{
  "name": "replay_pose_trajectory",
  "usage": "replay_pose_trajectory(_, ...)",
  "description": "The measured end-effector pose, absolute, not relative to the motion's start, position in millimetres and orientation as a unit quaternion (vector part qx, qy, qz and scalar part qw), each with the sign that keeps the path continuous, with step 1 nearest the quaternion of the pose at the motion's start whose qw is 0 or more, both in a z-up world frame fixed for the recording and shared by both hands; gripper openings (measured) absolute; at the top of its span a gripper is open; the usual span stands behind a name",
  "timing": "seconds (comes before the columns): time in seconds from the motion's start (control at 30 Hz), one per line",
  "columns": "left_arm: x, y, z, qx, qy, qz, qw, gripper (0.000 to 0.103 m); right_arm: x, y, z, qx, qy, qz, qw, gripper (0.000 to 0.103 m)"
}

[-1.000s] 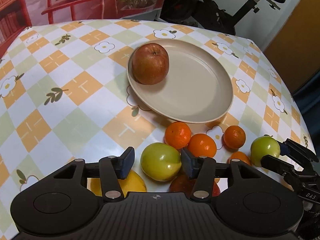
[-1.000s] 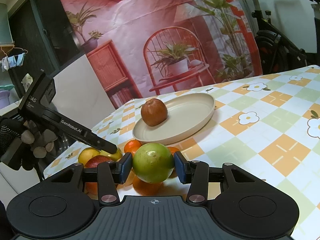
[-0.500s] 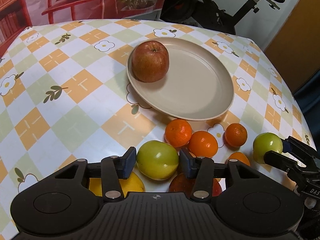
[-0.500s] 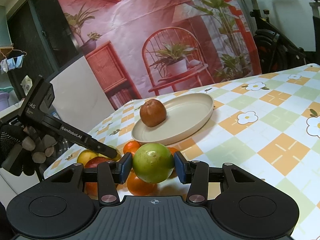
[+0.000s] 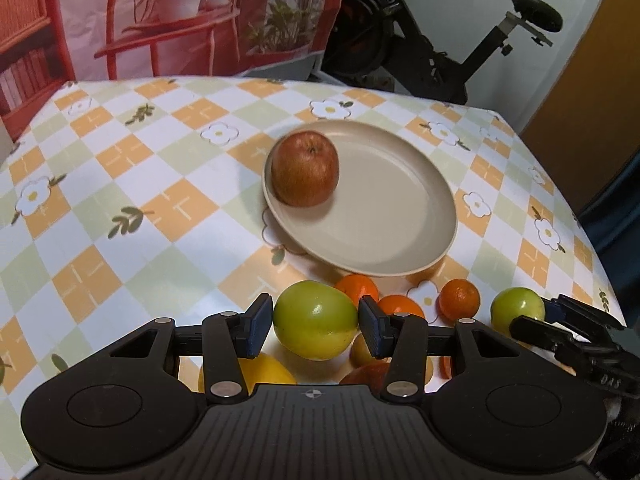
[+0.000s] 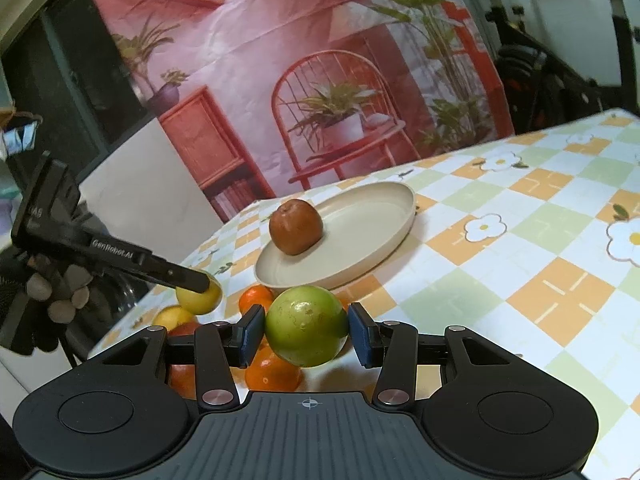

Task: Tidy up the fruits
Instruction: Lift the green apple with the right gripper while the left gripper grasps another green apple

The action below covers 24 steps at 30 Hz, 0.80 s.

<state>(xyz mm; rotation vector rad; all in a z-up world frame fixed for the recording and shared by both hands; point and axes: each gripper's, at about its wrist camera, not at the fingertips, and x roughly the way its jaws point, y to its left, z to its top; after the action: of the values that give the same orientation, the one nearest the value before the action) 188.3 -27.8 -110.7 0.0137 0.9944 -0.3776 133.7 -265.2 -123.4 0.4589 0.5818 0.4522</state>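
My left gripper (image 5: 316, 322) is shut on a green apple (image 5: 315, 319) and holds it above the fruit pile. My right gripper (image 6: 307, 332) is shut on a second green apple (image 6: 306, 331), lifted off the table; it also shows in the left wrist view (image 5: 517, 309). A beige plate (image 5: 384, 236) holds a red apple (image 5: 305, 173) on its left side. Several oranges (image 5: 459, 299), a yellow fruit (image 5: 260, 372) and a red fruit (image 5: 366, 374) lie on the cloth in front of the plate.
The table has a checked flowered cloth (image 5: 120, 184). Its far edge meets a printed red backdrop (image 5: 120, 12). An exercise bike (image 5: 440, 52) stands behind the table on the right. The table's right edge drops off near the right gripper.
My left gripper closed on the green apple and lifted it off the pile. My right gripper rose slightly with its apple.
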Motion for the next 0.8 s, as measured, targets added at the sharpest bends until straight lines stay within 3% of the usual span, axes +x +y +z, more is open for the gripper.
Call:
replay_pose_trajectory(0.17,190.4,-34.2,-94.0,0.026,0.449,-0.197,0.871,0.05,142.9,-277.9,-121.9,0.247,0.297,0.21,0.898,0.042)
replay_pose_trajectory(0.8,227.1,-53.3,-105.3,0.025,0.397,-0.222,0.89,0.05,238.5,-267.2,-46.7,0.11,0.295,0.189,0.93,0.042)
